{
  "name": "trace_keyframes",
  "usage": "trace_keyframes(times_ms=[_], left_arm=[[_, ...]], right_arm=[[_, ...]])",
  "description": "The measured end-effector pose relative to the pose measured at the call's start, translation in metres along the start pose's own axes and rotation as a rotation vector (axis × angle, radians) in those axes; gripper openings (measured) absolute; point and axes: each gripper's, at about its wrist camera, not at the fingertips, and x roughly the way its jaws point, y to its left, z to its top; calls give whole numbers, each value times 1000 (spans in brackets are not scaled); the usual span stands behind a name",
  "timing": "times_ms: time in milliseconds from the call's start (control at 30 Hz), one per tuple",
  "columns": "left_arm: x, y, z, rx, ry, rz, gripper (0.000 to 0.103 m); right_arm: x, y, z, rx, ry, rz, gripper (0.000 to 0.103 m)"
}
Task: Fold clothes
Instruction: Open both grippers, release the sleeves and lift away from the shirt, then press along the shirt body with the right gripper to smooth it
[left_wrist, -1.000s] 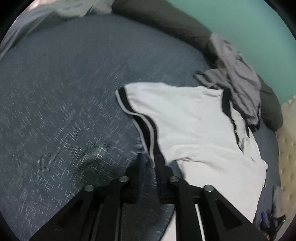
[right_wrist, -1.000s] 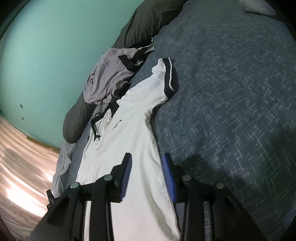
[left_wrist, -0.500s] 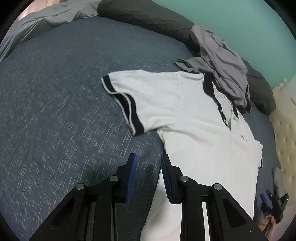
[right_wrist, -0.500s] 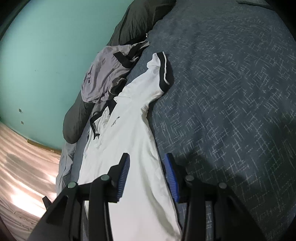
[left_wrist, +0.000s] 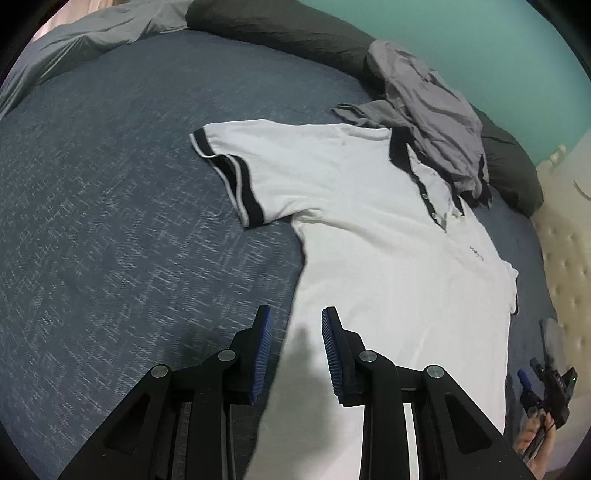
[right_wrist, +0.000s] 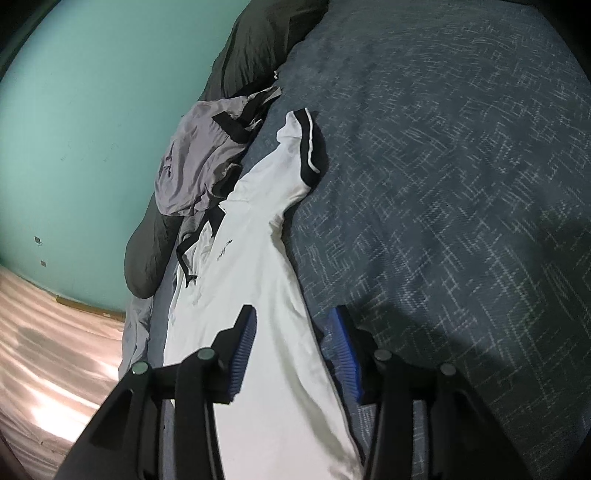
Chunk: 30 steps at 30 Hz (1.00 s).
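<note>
Item: white polo shirt, black collar and black-banded sleeve. It lies spread front-up on the bed's blue patterned cover, collar toward the edge where the dark pillows sit, body running back toward you. One sleeve lies out flat on the cover. The far sleeve's lie is hard to read at the edge of the left view; it may be partly tucked.

Adjoining: a crumpled grey garment overlaps the collar and rests against a dark pillow. It touches the shirt and is not yet sorted.

Your left gripper hovers over the shirt's side seam below the spread sleeve. Its fingers stand narrowly apart, with cloth below them but nothing pinched. Your right gripper sits over the shirt's lower body near the other long side. Its jaws are opening, moderately apart, with white cloth showing between them but no grip.

Step in hand, by my reading: the shirt is laid out and no fold has begun. You are placing both grippers for the first one.

Next move calls for: lower each gripper to a side edge, pinch one layer only, and carry it across the body. Draw the grey garment clear of the collar first, or it may drag along.
</note>
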Motion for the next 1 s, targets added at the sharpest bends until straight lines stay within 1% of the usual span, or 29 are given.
trace_keyframes(times_ms=[233,300,400,433,500,567,600,633,700,800,900,1000], left_arm=[[9,-20,-11,-8,-8,-51,32],[11,-23,-12,-10,-12,-56,33],[14,-30,-11,8,-15,-50,33],[15,-31,-10,17,-18,-46,33],[14,-33,-9,25,-32,-47,34],[14,-33,-8,25,-41,-50,34],[14,-32,-9,26,-45,-51,34],[14,-32,-9,28,-48,-53,34],[14,-31,-9,19,-58,-66,34],[18,-27,-12,-3,-65,-76,35],[21,-25,-15,-13,-70,-83,35],[25,-24,-19,-16,-74,-89,35]], right_arm=[[6,-6,-2,10,57,-17,44],[9,-6,-4,-14,86,-51,44],[14,-5,-9,-33,108,-61,43],[17,-2,-11,-57,124,-68,39],[26,5,-16,-113,161,-90,38],[35,6,-20,-141,191,-102,33],[38,3,-21,-143,196,-110,25],[40,0,-21,-139,198,-117,22],[39,-5,-20,-123,195,-108,8],[34,-7,-17,-115,183,-81,3],[29,-6,-14,-113,161,-57,2],[27,-11,-11,-92,151,-56,2]])
